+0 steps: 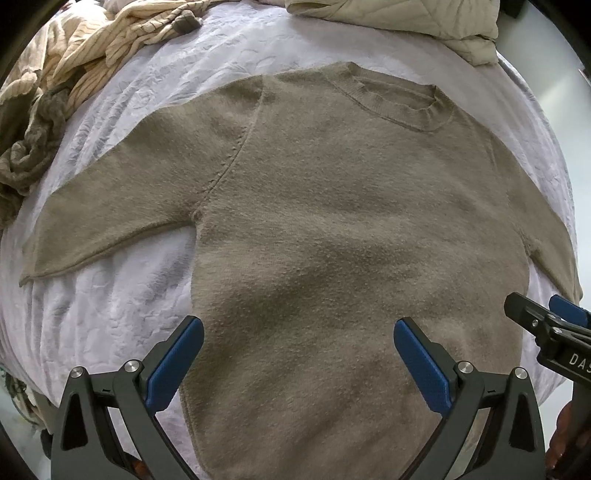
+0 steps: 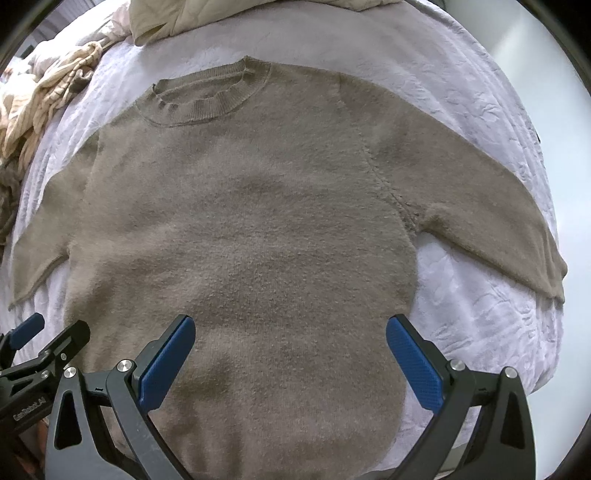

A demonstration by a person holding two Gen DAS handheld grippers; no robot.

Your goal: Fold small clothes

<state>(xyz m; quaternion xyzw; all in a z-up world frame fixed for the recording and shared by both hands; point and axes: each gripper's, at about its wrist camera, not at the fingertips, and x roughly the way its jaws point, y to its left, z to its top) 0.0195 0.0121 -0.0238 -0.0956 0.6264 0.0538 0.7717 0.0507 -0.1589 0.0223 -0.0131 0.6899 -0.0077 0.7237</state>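
Far ahead and to the left of the left gripper [image 1: 298,363], a heap of cream ribbed and brown knitted clothes [image 1: 55,92] lay bunched at the edge of the pale lavender textured bed cover [image 1: 110,302], apparently waiting its turn. Directly ahead of both grippers the taupe fuzzy knit sweater [image 1: 332,221] lay flat, front up, neckline [image 1: 397,105] farthest away and both sleeves spread out, a layout that probably served folding. The left gripper hovered wide apart over the hem near its left side; the right gripper [image 2: 290,360], equally wide and empty, hovered by the right side. A beige quilted blanket [image 2: 177,18] lay beyond the collar.
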